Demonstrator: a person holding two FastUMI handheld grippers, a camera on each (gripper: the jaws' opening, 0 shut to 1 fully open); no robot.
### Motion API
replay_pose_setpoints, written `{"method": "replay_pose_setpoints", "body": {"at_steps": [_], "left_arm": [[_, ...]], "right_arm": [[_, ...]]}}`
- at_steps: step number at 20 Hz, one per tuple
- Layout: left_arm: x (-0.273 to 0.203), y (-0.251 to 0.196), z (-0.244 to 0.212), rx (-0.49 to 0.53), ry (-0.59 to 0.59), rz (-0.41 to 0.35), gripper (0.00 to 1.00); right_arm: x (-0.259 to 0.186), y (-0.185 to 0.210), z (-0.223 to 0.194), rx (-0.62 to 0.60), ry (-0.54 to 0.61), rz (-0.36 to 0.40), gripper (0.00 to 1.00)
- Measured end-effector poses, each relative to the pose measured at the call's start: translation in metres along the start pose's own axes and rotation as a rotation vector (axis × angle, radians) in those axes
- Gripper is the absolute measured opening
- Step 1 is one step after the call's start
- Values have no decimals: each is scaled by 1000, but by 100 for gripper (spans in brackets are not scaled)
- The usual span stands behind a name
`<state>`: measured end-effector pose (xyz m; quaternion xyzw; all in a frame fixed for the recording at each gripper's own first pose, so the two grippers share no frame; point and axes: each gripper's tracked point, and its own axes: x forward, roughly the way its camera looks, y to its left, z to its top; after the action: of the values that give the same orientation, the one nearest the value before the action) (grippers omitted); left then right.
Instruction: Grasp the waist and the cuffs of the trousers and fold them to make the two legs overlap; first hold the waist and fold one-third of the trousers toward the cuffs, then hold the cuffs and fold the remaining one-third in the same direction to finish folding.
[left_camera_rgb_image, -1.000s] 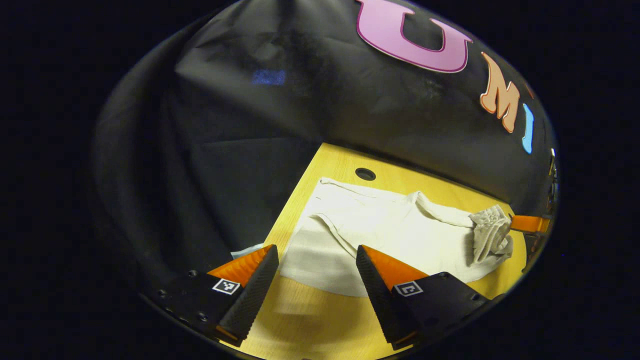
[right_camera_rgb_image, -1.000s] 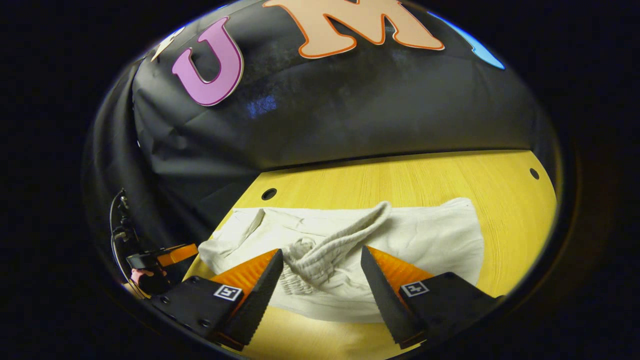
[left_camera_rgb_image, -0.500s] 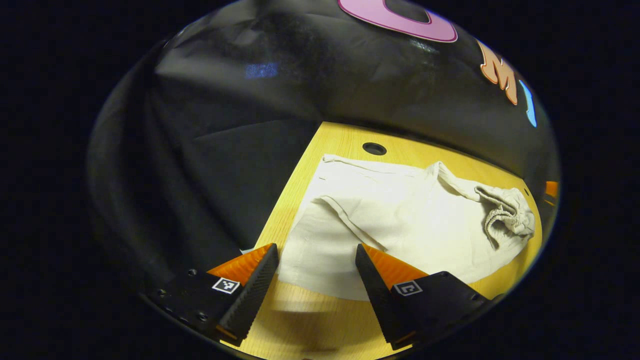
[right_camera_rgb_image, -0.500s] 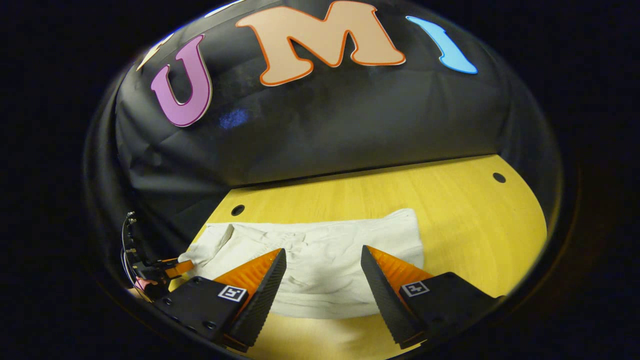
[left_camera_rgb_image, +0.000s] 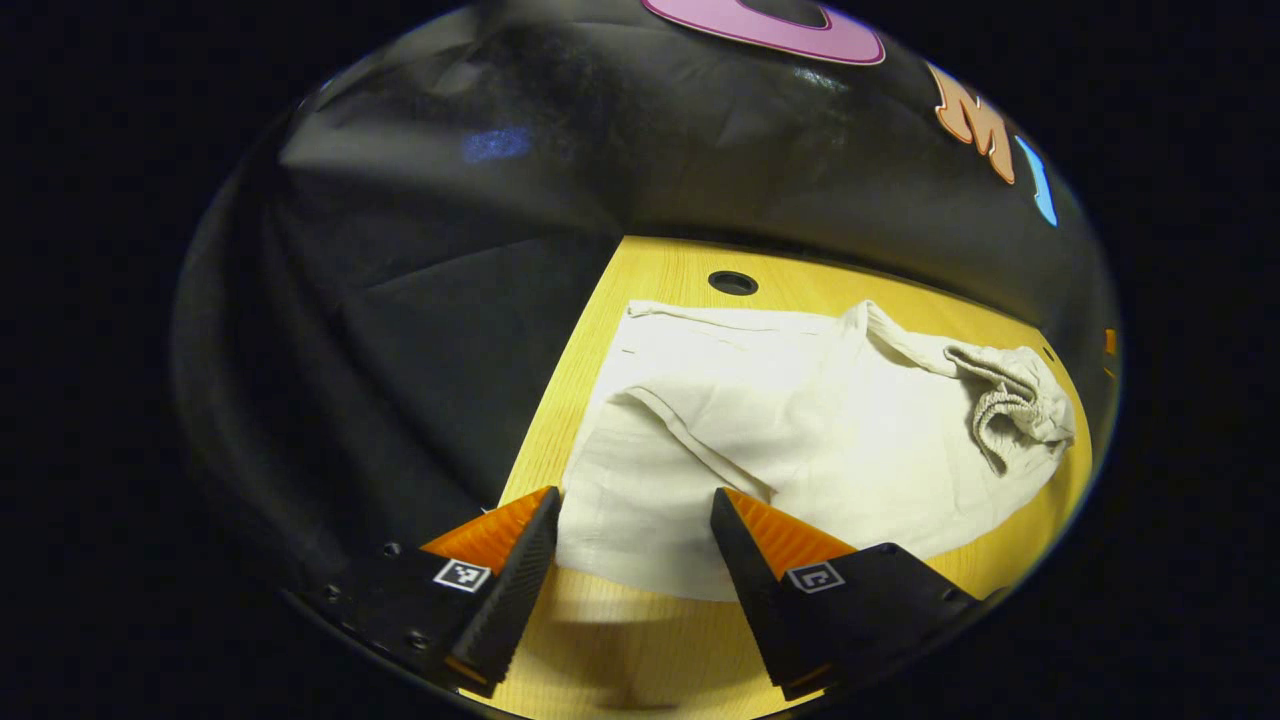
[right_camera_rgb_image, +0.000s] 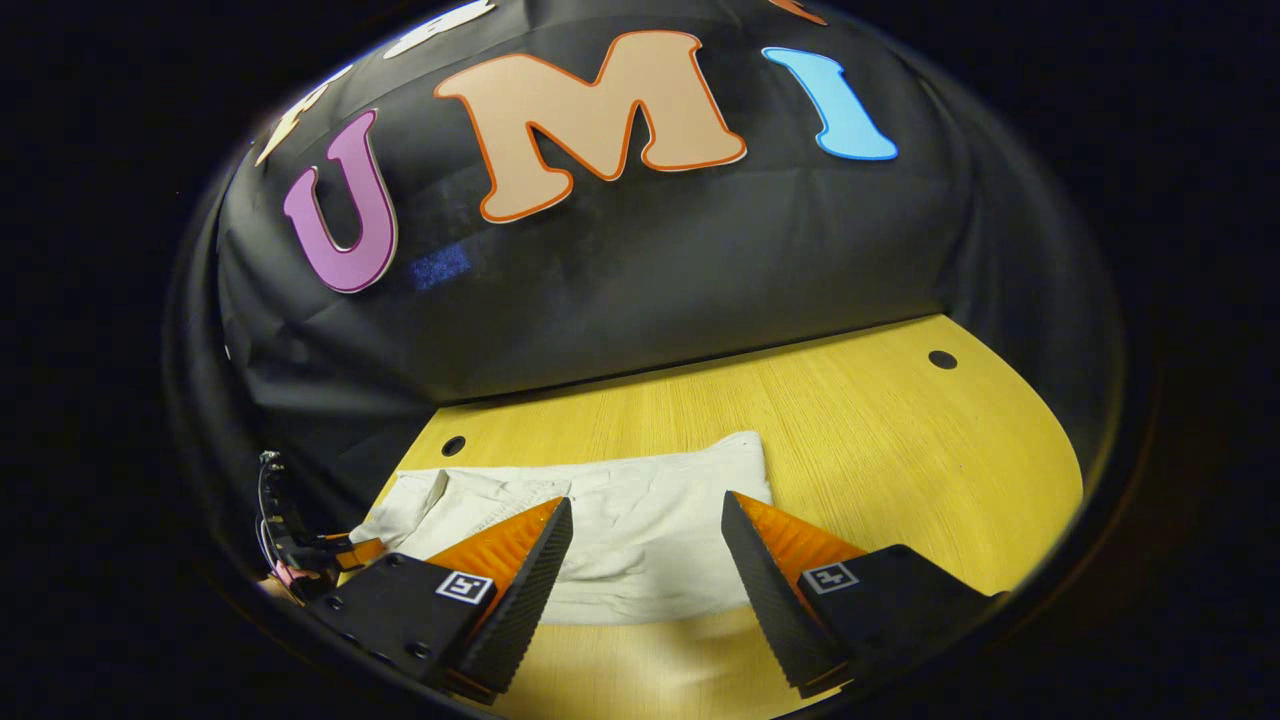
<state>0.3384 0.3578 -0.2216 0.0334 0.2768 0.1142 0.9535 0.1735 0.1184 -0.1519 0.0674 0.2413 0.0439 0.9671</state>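
Now, w/ both my grippers, left (left_camera_rgb_image: 632, 540) & right (right_camera_rgb_image: 645, 550), released above cream cotton trousers (left_camera_rgb_image: 800, 430) on yellow wooden table (right_camera_rgb_image: 900, 440), waist fold looks done; next, grab cuffs.

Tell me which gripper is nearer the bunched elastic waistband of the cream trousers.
Probably right, though neither is close. The right gripper hangs open just back from the cream trousers; the left gripper hangs open at the opposite end from the bunched waistband.

I'm in a recording booth: black cloth wall (right_camera_rgb_image: 650, 260) behind a bare wooden table (right_camera_rgb_image: 900, 450) with drilled holes (right_camera_rgb_image: 942, 359).
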Motion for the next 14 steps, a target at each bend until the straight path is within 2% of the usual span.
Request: {"method": "replay_pose_setpoints", "body": {"at_steps": [1, 3, 5, 6, 8, 11, 14], "left_arm": [[1, 0, -1, 5, 5, -7, 88], [-1, -10, 3, -1, 1, -36, 72], [0, -21, 3, 8, -4, -70, 34], [1, -23, 3, 2, -4, -83, 22], [-1, -24, 3, 5, -3, -99, 9], [-3, -25, 10, 12, -17, -84, 3], [-13, -39, 31, 21, -76, -106, 0]], "right_arm": [[-3, -1, -2, -5, 5, -1, 96], [-11, -1, -6, -31, 11, -5, 96], [-17, 0, -8, -50, 8, -11, 96], [-20, 1, -8, -57, 4, -11, 96], [-27, 3, -9, -62, 2, -7, 96], [-37, 4, -8, -66, -7, -4, 96], [-49, 0, -6, -72, -14, 2, 96]]}}
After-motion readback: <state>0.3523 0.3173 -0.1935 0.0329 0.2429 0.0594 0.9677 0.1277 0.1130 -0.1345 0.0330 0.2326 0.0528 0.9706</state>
